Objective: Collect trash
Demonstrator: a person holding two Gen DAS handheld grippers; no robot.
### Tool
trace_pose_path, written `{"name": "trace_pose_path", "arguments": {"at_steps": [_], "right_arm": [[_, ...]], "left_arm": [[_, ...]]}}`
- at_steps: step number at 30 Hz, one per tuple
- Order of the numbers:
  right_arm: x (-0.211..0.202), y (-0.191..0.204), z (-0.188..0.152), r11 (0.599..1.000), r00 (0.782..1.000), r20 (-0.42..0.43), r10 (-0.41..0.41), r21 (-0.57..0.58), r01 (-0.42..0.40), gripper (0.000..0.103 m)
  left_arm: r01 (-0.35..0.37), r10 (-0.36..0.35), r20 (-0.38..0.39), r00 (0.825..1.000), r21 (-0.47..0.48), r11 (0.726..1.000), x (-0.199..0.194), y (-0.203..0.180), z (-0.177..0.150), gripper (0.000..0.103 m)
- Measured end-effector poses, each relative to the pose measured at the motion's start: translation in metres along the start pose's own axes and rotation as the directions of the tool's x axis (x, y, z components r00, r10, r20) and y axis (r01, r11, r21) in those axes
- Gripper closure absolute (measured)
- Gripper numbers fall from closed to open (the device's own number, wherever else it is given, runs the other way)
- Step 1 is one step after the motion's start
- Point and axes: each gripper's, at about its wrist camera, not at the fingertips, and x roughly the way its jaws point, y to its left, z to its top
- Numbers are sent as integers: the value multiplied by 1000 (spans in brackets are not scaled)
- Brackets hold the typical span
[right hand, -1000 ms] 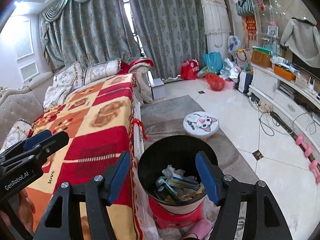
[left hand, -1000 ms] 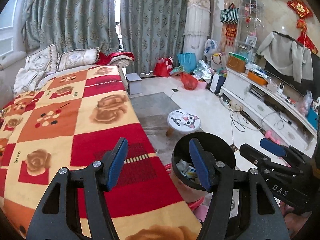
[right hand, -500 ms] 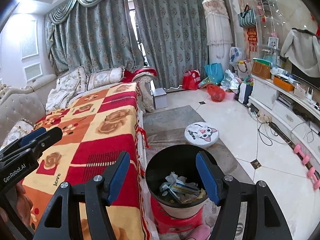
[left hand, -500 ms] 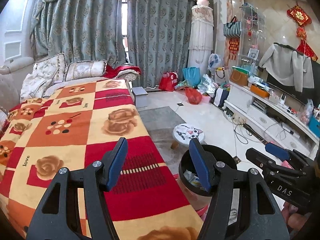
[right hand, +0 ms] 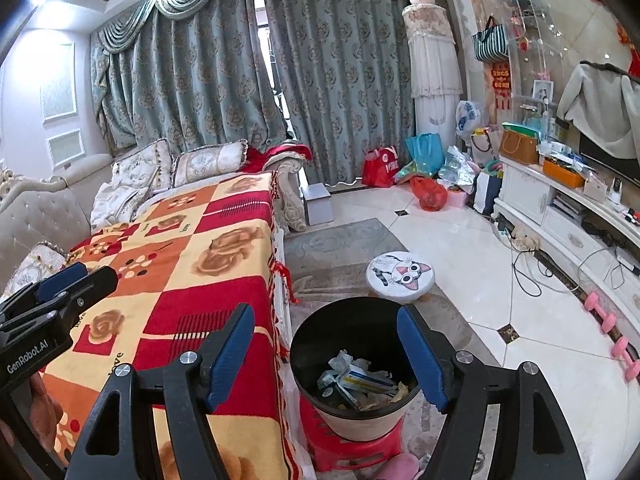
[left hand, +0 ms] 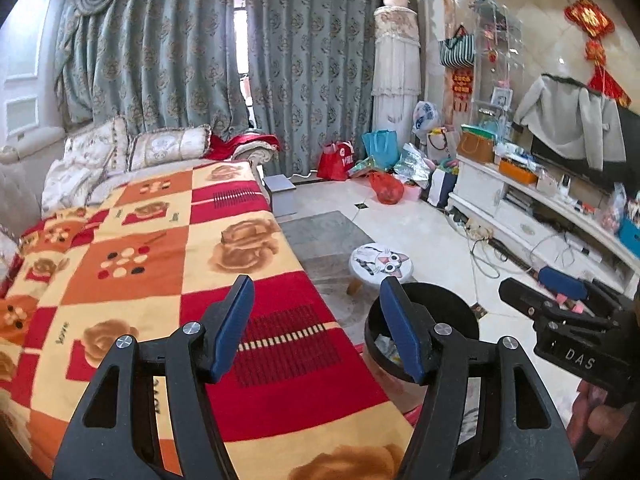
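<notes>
A black-lined trash bin (right hand: pixel 310 334) stands on a red plastic stool (right hand: pixel 356 450) beside the sofa. Crumpled paper and wrappers (right hand: pixel 360 376) lie inside it. My right gripper (right hand: pixel 325 309) hovers above and in front of the bin; its jaws are opening and nothing is between the blue pads (right hand: pixel 420 356). My left gripper (left hand: pixel 316 280) is open and empty over the checked blanket (left hand: pixel 160 260), with the bin (left hand: pixel 460 308) just to its right. Each gripper shows in the other's view: the right gripper (left hand: pixel 532 286) and the left gripper (right hand: pixel 86 276).
The sofa under the red and orange blanket (right hand: pixel 180 260) fills the left. A low cat-face stool (right hand: pixel 402 272) stands beyond the bin on a grey rug. Cables and pink dumbbells (right hand: pixel 620 344) lie by the white TV cabinet (left hand: pixel 540 216). Bags, including a red one (right hand: pixel 430 194), pile up near the curtains.
Both grippers have risen and drawn back a little, so the bin sits lower and smaller in both views. The right gripper's fingers stand slightly wider apart.
</notes>
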Motion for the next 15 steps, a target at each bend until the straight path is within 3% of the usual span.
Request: {"name": "trace_pose_path", "arguments": {"at_steps": [2,15], "right_arm": [[0,-1,1,1000,1000,-1,0,2,0,31],[3,-4,1,1000,1000,-8,-17,0,17,31]], "left_arm": [[-29,28,12,1000,25,999,-1,-1,1,31],[21,-21,-13,1000,-10,1000,6,-2,-10,30]]}}
